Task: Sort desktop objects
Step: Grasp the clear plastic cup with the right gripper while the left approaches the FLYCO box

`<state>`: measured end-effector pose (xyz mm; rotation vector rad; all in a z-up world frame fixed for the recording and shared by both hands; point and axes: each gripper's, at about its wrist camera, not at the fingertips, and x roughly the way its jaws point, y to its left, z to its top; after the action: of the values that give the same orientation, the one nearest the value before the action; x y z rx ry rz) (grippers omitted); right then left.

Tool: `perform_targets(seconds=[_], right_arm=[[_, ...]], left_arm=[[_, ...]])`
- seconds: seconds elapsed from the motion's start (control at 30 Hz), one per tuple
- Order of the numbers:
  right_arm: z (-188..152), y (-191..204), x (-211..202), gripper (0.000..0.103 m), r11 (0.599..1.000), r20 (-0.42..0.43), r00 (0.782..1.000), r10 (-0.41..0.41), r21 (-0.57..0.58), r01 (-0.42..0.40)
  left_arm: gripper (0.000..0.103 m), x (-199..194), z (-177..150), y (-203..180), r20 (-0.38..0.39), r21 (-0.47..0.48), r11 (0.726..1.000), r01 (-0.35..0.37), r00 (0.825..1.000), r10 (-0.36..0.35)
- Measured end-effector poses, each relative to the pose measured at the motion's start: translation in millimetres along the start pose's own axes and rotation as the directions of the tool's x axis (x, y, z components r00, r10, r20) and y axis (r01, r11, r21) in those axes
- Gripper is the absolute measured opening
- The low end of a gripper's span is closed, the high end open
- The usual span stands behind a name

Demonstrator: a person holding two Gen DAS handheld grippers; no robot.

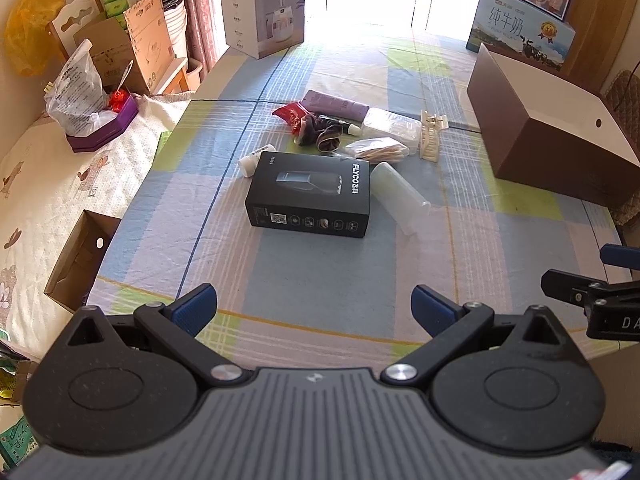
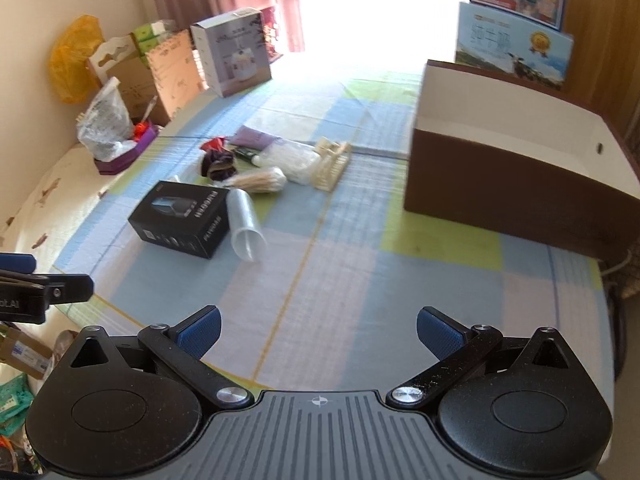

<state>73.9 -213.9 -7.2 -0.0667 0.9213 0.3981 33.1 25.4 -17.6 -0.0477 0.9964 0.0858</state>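
1. Broadly, a table under a checked cloth [image 1: 320,264] of blue, green and pale squares fills both wrist views.
2. A large brown box [image 2: 516,184] with a white inside stands open at the table's right side, well apart from the clutter.
3. A black shaver box [image 1: 308,196] lies flat near the middle of the cloth, at the front of a loose heap.
4. A clear plastic cup [image 1: 400,196] lies on its side just beside the shaver box, to its right.
5. Behind them lie a cream hair clip [image 1: 430,136], a bag of wooden sticks [image 1: 378,149], a dark scrunchie [image 1: 322,134], a purple pouch [image 1: 334,103] and a red packet [image 1: 292,114], close together.
6. The left gripper [image 1: 314,306] hovers over the near edge of the cloth, fingers spread wide, holding nothing.
7. The right gripper [image 2: 318,330] does likewise, fingers spread and empty.
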Motion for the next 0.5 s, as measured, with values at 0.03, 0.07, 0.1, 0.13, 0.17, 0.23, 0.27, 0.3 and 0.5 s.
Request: perform_targets(seconds=[0.03,0.07,0.1,0.13,0.17,0.23,0.27,0.3,0.5], right_arm=[[2,1,2,0.101,1.0,0.005,1.0,0.013,-0.006,-0.013],[3,2,4,0.101,1.0,0.012,1.0,0.023,-0.01,-0.023],[4,4,6,0.101,0.999,0.018,0.999,0.031,-0.014,-0.03],[5,5,7,0.101,0.999,0.02,0.999,0.038,-0.019,-0.038],[6,5,9,0.101,0.999,0.024,0.999,0.048,-0.023,-0.048],[9,7,13,0.101,0.998,0.027,0.998,0.064,-0.032,-0.063],[11,7,15,0.101,0.997,0.025,0.997,0.071,-0.039,-0.07],[12,8,17,0.101,0.996,0.026,0.997,0.079,-0.046,-0.078],[21,4,31,0.101,0.989,0.011,0.993,0.117,-0.088,-0.116]], left_arm=[[0.102,2,1,2,-0.001,-0.003,1.0,0.0,1.0,0.0],[0.102,4,2,3,-0.003,-0.005,1.0,0.0,1.0,0.0],[0.102,6,3,5,-0.005,-0.008,1.0,-0.001,1.0,0.001],[0.102,8,4,7,-0.006,-0.011,1.0,-0.002,1.0,0.002],[0.102,9,5,8,-0.006,-0.013,1.0,-0.002,1.0,0.002],[0.102,12,7,9,-0.007,-0.018,1.0,0.0,1.0,0.0],[0.102,13,7,9,-0.007,-0.019,1.0,0.001,1.0,-0.001],[0.102,15,8,9,-0.008,-0.02,1.0,0.001,1.0,-0.001],[0.102,25,14,6,-0.021,-0.041,0.999,-0.02,1.0,0.019]])
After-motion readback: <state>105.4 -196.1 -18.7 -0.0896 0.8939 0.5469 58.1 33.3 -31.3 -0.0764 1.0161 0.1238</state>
